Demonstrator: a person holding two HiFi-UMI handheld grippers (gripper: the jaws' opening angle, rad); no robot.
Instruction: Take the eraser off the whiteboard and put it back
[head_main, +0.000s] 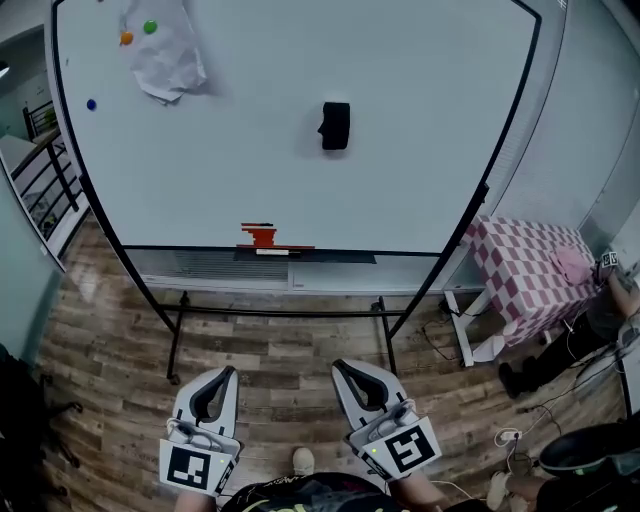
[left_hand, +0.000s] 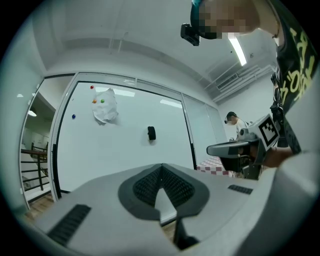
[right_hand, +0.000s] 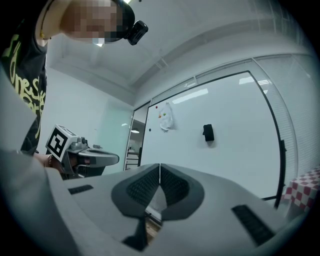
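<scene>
The black eraser sticks to the whiteboard right of its middle, and shows small and far in the left gripper view and the right gripper view. Both grippers are held low, well short of the board, above the wooden floor. My left gripper is shut with nothing between its jaws. My right gripper is likewise shut and holds nothing. Each points toward the board, and each shows in the other's view.
A crumpled paper hangs at the board's upper left under coloured magnets. A red object lies on the board's tray. A pink checkered table stands at the right, with a person beyond it. Cables lie on the floor.
</scene>
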